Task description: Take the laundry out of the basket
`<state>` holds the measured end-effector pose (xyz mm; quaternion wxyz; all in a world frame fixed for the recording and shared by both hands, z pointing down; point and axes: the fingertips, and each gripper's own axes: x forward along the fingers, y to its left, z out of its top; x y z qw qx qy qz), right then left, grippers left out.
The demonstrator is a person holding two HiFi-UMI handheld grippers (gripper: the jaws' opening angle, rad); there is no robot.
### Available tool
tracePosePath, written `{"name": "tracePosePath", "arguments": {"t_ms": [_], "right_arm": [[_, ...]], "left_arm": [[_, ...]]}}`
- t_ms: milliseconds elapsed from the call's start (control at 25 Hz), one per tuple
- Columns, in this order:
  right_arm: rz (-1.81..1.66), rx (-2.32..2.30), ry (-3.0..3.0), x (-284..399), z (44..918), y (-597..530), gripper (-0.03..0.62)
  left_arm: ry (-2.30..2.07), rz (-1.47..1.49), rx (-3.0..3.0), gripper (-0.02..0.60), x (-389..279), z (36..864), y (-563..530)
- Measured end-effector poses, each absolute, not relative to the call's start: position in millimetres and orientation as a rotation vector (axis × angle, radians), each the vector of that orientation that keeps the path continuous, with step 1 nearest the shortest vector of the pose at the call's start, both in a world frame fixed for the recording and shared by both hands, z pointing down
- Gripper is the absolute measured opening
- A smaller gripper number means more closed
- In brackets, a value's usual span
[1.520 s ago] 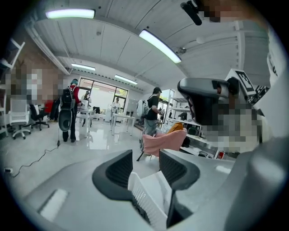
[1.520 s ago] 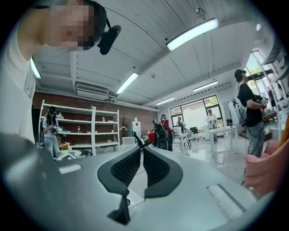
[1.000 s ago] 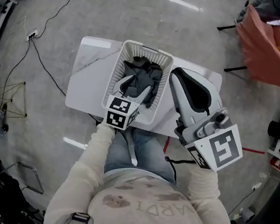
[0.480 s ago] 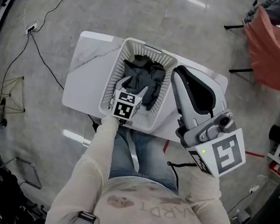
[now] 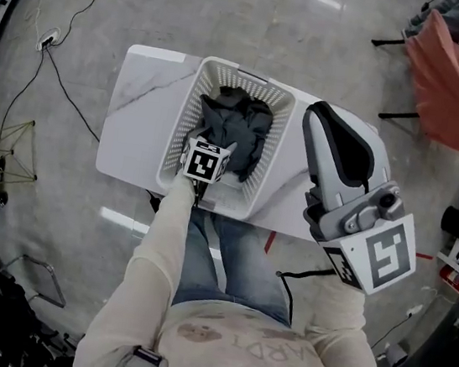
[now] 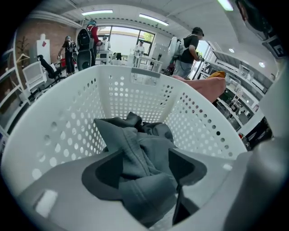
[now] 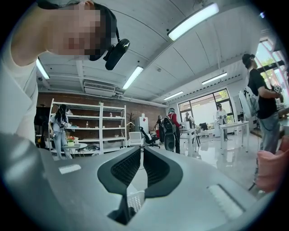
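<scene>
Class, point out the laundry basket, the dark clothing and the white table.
laundry basket (image 5: 186, 121), head view, its perforated side wall
dark clothing (image 5: 236, 124), head view, middle of the heap
white table (image 5: 142, 115), head view, bare top beside the basket

An open-plan lab or workshop hall is shown. Round the table bearing the white basket, a polished concrete floor is seen, and a cable is run across it to a socket block left of the basket. Beyond the basket's far rim, office chairs and standing people with backpacks are seen before large windows. White shelving is set against a brick wall, and strip lights are fixed to a bare ceiling.
</scene>
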<state>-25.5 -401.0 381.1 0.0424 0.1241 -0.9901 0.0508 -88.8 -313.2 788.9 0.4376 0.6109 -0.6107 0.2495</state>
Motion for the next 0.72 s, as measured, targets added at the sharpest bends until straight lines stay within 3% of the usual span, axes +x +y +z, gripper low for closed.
{"name": "tracePosePath", "arguments": {"t_ms": [440, 720], "right_arm": [[0.158, 0.423, -2.986, -13.4, 409.2, -415.0, 0.048], [0.17, 0.443, -2.955, -15.5, 429.4, -418.1, 0.048]], "left_arm": [[-1.51, 0.729, 1.454, 0.319, -92.7, 843.8, -313.7], [-1.578, 0.722, 1.495, 0.368, -99.4, 862.8, -318.4]]}}
